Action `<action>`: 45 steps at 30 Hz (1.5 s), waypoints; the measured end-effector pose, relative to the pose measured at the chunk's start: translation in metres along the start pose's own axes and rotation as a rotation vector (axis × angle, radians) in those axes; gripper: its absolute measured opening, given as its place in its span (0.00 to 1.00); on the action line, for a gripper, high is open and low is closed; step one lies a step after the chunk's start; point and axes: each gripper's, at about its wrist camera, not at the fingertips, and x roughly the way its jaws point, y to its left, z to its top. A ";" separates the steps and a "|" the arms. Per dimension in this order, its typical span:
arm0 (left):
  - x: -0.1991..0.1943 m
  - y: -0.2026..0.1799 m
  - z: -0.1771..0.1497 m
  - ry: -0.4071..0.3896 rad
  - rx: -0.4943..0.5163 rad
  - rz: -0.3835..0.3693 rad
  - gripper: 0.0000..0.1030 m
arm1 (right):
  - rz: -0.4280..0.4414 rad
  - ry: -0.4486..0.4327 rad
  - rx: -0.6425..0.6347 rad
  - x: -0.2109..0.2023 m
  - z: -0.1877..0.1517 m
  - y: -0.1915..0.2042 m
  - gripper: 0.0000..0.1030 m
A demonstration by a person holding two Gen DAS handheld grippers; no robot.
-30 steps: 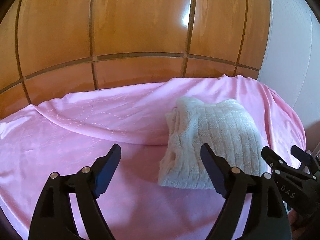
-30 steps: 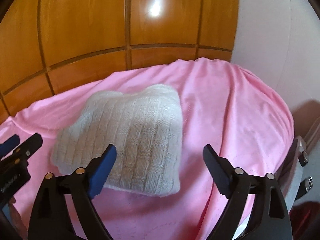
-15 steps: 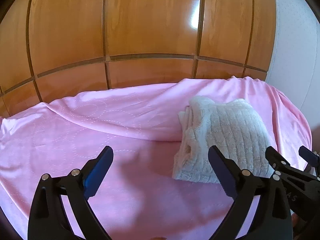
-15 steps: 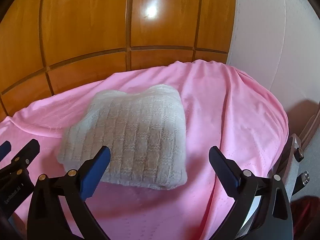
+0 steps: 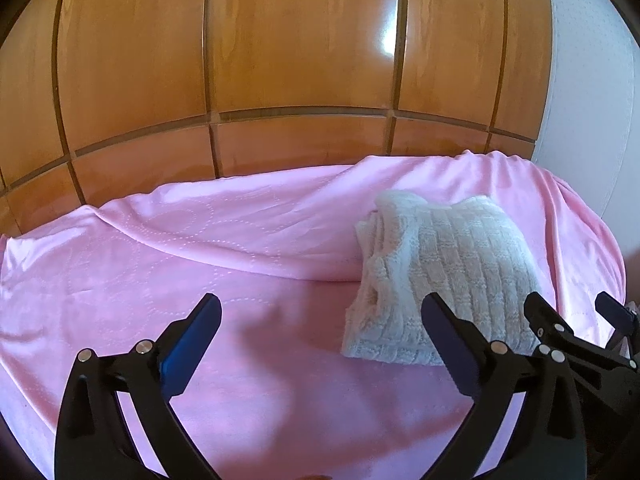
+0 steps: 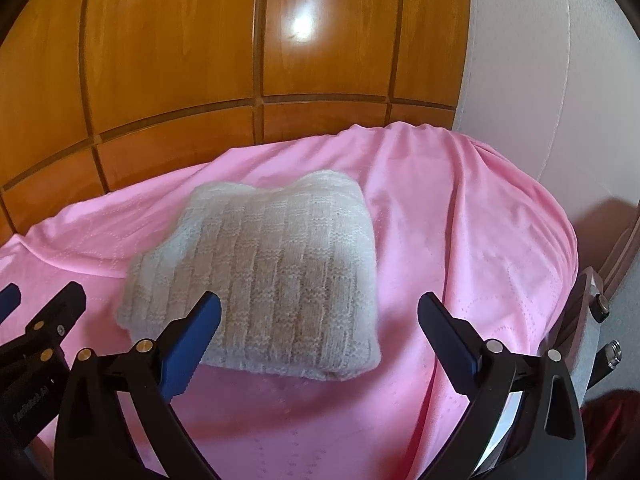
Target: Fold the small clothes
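Note:
A folded cream knitted sweater [image 5: 448,276] lies on a pink blanket [image 5: 160,272]. In the right wrist view the sweater [image 6: 280,280] sits ahead, a little left of centre. My left gripper [image 5: 320,320] is open and empty, held over the blanket to the left of the sweater. My right gripper [image 6: 320,316] is open and empty, just in front of the sweater's near edge. Each gripper shows at the edge of the other's view: the right one [image 5: 580,320] in the left wrist view, the left one [image 6: 40,300] in the right wrist view.
A wooden panelled wall [image 5: 280,80] rises behind the blanket. A white padded panel [image 6: 540,80] stands at the right. The blanket [image 6: 500,260] drops off over an edge on the right, where a metal fitting [image 6: 600,320] shows.
Both grippers have pulled back and up from the sweater, which now looks farther away. The sweater has not moved. Both jaws stay open.

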 end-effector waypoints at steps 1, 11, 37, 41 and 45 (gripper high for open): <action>0.000 0.000 0.000 0.001 -0.001 -0.004 0.97 | 0.000 -0.001 0.001 0.000 0.000 0.000 0.95; -0.010 0.000 -0.001 -0.017 0.001 -0.027 0.97 | -0.009 -0.027 0.032 -0.002 0.002 -0.002 0.95; -0.014 0.008 -0.002 -0.031 -0.013 -0.020 0.97 | 0.004 -0.025 0.030 -0.005 -0.007 0.002 0.96; -0.007 0.012 -0.003 -0.003 -0.029 -0.003 0.97 | 0.008 -0.017 0.029 -0.001 -0.008 0.002 0.96; -0.001 0.012 -0.006 0.022 -0.037 0.002 0.97 | 0.013 -0.016 0.028 0.000 -0.007 0.002 0.96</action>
